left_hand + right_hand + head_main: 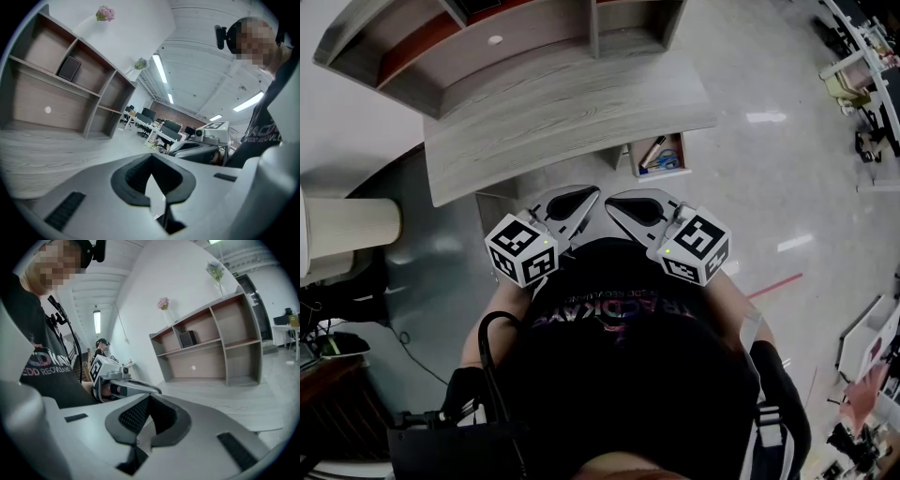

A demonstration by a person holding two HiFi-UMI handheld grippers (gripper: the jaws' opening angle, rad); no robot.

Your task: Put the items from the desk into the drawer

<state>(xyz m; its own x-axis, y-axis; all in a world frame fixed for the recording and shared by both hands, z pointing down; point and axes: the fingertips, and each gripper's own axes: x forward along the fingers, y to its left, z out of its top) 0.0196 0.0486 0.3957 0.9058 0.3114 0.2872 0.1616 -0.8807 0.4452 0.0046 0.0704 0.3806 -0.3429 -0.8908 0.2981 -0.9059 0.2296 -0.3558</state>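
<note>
Trouble would start between the tools: left gripper and right gripper are both clenched on nothing, tips close beside each other, and could knock together. Ahead of the fingers the desk looks bare. Beyond the right tips, the open drawer holds a pen and blue bits; its jutting edge could snag. Beyond it, to the right, the floor is open.

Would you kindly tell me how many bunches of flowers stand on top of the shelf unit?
2: in the right gripper view, pink flowers above the shelf unit's left part, pale flowers further right. None appears hidden.
</note>
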